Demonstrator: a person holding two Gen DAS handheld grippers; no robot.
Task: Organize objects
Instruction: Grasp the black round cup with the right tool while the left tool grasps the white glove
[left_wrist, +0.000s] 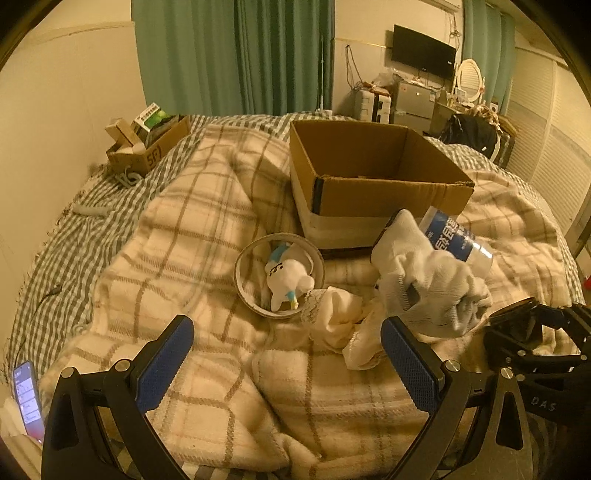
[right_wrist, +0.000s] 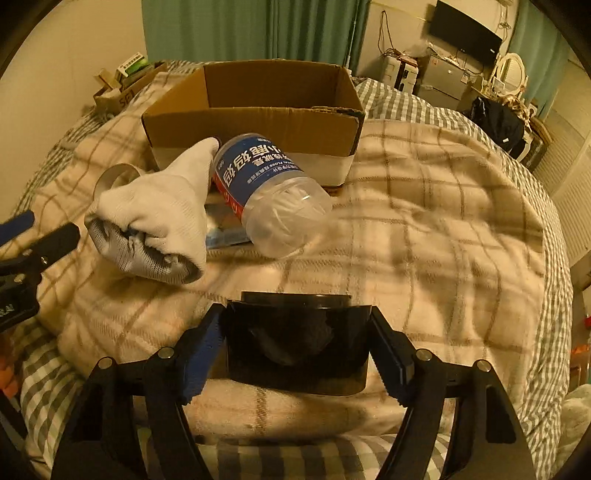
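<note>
An open cardboard box (left_wrist: 373, 192) (right_wrist: 258, 110) stands on the plaid blanket. In front of it lie a white work glove (left_wrist: 424, 288) (right_wrist: 155, 225), a clear plastic bottle with a blue label (left_wrist: 456, 236) (right_wrist: 266, 184), a tape roll (left_wrist: 245, 266) with a small white plush toy (left_wrist: 286, 278) inside it, and a crumpled white cloth (left_wrist: 336, 321). My left gripper (left_wrist: 288, 363) is open and empty above the blanket. My right gripper (right_wrist: 295, 350) is shut on a black plastic container (right_wrist: 297, 347), near the blanket's front; it also shows in the left wrist view (left_wrist: 517, 325).
A smaller cardboard box (left_wrist: 147, 144) full of items sits at the bed's far left corner. A phone (left_wrist: 27, 398) lies at the left edge. A flat blue packet (right_wrist: 225, 229) lies under the bottle. Furniture and a TV (left_wrist: 423, 51) stand beyond the bed.
</note>
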